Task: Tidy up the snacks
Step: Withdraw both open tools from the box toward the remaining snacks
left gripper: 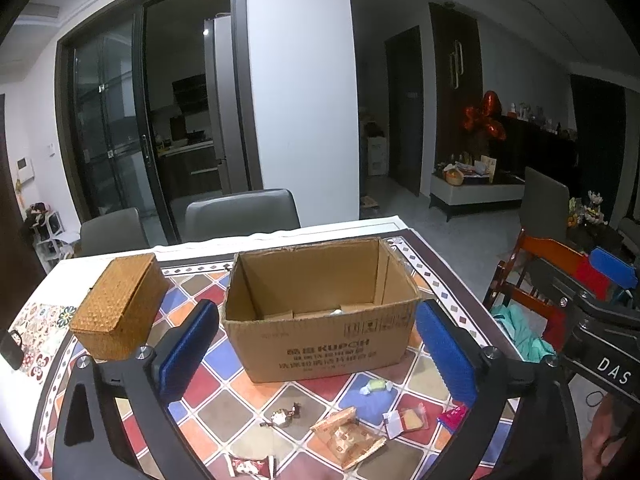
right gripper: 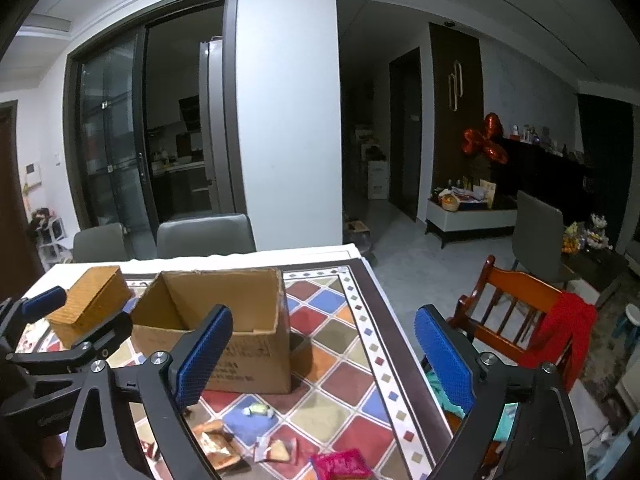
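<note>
An open cardboard box (left gripper: 320, 312) stands on the patterned tablecloth; it also shows in the right wrist view (right gripper: 224, 332). Several wrapped snacks lie in front of it: a green candy (left gripper: 374, 386), a brown packet (left gripper: 348, 436), a clear-wrapped cake (left gripper: 406, 420), a dark candy (left gripper: 282, 416), a red-white wrapper (left gripper: 250, 466) and a pink packet (right gripper: 340, 464). My left gripper (left gripper: 318, 356) is open and empty, above the snacks, facing the box. My right gripper (right gripper: 324, 356) is open and empty, to the right of the box.
A woven lidded basket (left gripper: 120, 306) stands left of the box. Grey chairs (left gripper: 240, 216) stand behind the table. A wooden chair (right gripper: 516, 316) with a red cloth is beside the table's right edge (right gripper: 404, 344).
</note>
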`<state>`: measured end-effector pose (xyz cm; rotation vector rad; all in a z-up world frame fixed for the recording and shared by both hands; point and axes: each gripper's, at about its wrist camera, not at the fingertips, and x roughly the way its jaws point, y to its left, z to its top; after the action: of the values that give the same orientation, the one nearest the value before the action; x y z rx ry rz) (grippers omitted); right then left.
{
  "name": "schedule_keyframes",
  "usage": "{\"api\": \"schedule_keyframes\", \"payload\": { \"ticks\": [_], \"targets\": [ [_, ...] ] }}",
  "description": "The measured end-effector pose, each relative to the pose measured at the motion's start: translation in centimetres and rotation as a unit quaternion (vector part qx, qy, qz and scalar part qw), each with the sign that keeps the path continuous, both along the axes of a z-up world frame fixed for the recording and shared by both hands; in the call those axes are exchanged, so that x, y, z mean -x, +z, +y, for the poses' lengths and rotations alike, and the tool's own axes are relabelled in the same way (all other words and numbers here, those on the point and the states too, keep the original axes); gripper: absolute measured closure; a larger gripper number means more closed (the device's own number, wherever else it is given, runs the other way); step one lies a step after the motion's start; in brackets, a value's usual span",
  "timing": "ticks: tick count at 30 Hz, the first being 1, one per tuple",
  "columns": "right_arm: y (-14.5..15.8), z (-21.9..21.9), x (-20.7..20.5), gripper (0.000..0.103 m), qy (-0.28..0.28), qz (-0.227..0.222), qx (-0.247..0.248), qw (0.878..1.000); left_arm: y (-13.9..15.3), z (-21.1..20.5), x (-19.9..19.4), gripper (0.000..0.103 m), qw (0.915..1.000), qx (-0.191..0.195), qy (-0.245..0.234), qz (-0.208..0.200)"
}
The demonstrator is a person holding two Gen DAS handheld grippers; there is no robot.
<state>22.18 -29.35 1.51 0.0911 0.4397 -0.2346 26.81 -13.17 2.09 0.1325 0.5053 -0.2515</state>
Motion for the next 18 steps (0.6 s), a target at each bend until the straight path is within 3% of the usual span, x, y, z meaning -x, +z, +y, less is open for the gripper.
{"api": "schedule_keyframes", "payload": {
  "ticks": [18],
  "targets": [
    [-5.0, -0.3, 0.9, 0.008, -0.004, 0.047, -0.01, 0.999, -5.0, 0.2, 0.8, 0.002, 0.999, 0.004, 0.015, 0.041]
  ]
}}
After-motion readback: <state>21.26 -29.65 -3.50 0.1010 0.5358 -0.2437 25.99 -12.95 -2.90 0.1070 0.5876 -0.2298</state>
